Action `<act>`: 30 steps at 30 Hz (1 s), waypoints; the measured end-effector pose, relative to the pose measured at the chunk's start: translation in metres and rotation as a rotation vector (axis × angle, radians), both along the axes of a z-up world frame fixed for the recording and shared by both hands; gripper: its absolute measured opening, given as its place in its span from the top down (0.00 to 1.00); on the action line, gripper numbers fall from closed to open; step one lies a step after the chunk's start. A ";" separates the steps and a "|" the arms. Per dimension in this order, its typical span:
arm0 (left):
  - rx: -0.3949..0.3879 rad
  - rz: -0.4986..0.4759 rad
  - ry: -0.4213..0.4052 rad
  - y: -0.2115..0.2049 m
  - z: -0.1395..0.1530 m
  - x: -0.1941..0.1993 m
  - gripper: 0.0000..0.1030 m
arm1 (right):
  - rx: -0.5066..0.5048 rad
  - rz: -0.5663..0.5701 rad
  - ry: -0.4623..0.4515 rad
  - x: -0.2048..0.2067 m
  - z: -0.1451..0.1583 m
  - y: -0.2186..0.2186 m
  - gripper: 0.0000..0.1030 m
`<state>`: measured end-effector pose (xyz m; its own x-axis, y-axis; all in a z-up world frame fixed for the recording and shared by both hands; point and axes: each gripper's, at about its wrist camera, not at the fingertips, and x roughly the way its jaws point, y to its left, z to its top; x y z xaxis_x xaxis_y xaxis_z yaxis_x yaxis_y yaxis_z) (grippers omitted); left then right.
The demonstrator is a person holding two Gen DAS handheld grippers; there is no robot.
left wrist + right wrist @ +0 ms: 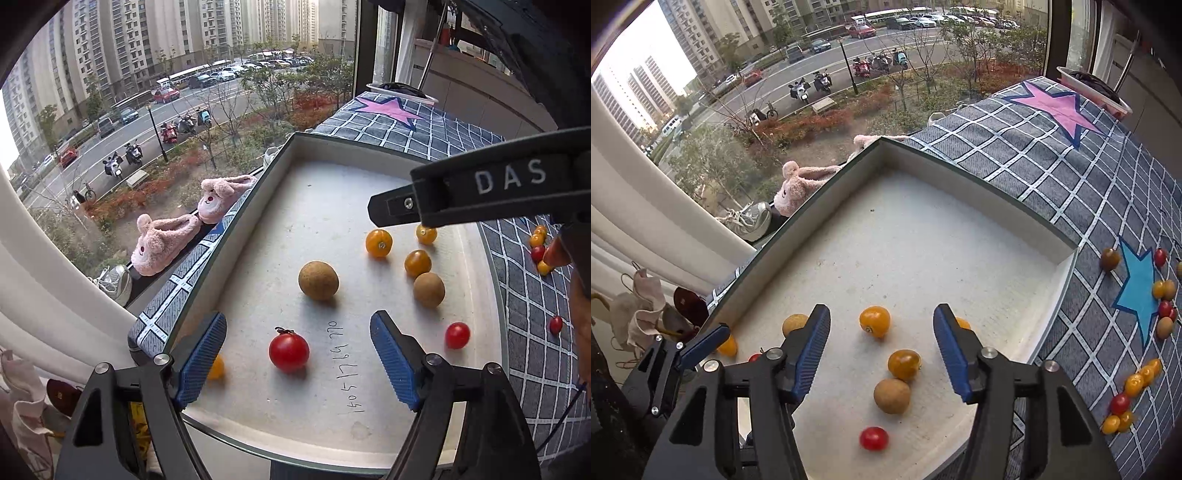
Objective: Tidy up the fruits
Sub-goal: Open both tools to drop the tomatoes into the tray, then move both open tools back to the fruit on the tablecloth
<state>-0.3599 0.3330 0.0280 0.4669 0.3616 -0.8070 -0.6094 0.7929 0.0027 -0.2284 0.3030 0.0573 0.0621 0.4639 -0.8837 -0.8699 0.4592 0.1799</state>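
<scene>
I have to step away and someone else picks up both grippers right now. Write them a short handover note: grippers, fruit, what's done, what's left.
Left gripper: open, empty, above a red tomato in the white box.
Right gripper: open, empty, over the box.
Done: in the box lie red tomatoes, several yellow tomatoes and two brown longans.
Left: more fruit lies loose on the checked cloth right of the box, near the blue star and a cluster nearer you. Move those in.

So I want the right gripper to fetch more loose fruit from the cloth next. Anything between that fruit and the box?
Only the box's own wall. The loose fruit lies on the checked cloth just outside it, so each piece must be lifted over that rim; nothing else visible blocks the way.
</scene>
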 end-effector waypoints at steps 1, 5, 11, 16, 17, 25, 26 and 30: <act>-0.006 -0.001 -0.001 -0.001 0.002 0.000 0.21 | 0.014 -0.009 0.003 0.002 0.004 -0.004 0.27; 0.009 -0.013 -0.001 -0.008 0.012 0.003 0.21 | 0.052 -0.050 0.002 0.010 0.017 -0.030 0.22; 0.044 -0.088 -0.007 -0.037 0.031 0.022 0.21 | 0.072 -0.131 0.004 0.033 0.025 -0.083 0.22; 0.066 -0.186 -0.002 -0.067 0.044 0.049 0.21 | 0.062 -0.240 0.013 0.063 0.020 -0.140 0.22; 0.066 -0.203 0.001 -0.072 0.045 0.055 0.21 | 0.057 -0.263 0.010 0.069 0.019 -0.151 0.22; 0.043 -0.282 0.027 -0.101 0.056 0.105 0.21 | 0.012 -0.437 -0.016 0.116 0.002 -0.233 0.22; 0.046 -0.287 0.027 -0.104 0.059 0.112 0.21 | 0.010 -0.453 -0.017 0.121 0.000 -0.241 0.22; 0.041 -0.312 0.018 -0.109 0.064 0.150 0.21 | -0.010 -0.500 -0.061 0.139 -0.006 -0.262 0.22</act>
<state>-0.2098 0.2236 0.0924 0.5463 0.2353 -0.8039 -0.3358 0.9408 0.0471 -0.0894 0.0409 0.0514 0.3260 0.3560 -0.8758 -0.5515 0.8240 0.1296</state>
